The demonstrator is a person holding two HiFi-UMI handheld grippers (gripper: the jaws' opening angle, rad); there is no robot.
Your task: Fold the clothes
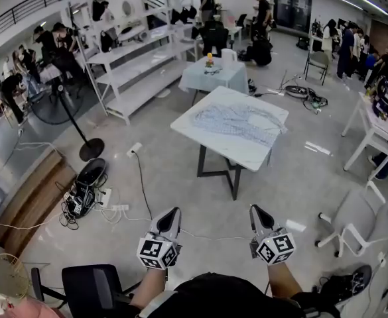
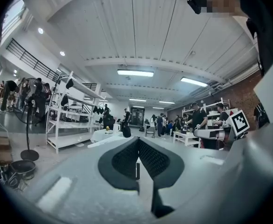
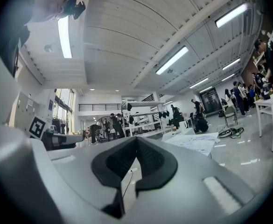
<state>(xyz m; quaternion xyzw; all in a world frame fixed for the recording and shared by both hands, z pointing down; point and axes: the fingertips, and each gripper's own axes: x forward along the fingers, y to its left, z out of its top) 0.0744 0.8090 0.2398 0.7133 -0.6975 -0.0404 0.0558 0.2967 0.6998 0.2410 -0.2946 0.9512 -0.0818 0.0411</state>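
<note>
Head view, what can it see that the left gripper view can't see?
Only the head view shows the pale garment spread on the white table, the tangle of cables on the floor, and the left gripper from above. Only the left gripper view shows the ceiling lights and its own jaws close up, shut with nothing between them. Both show the standing fan, the white shelves and the right gripper.

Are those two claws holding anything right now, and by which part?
Nothing. The left gripper and right gripper are both shut and empty; the garment lies untouched on the table ahead.
</note>
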